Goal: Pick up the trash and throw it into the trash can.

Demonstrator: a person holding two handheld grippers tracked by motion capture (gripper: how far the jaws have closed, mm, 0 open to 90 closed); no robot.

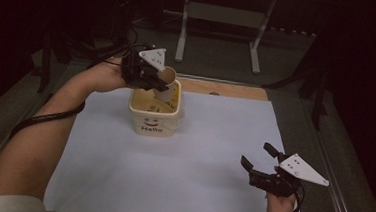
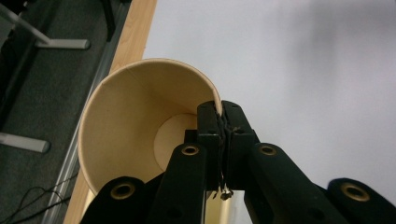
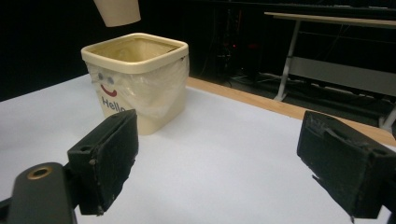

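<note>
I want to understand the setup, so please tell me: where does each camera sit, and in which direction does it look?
High view: fixed above the person's side, looking forward and down on the white table; both forearms, the left tool and the right tool show.
Left gripper view: rides on the left tool, looking along its shut jaws into the paper cup pinched at its rim.
Right gripper view: rides on the right tool, low over the table, facing the Hello bin between its open jaws.
All three views share the cup; the high and right gripper views also share the bin.
</note>
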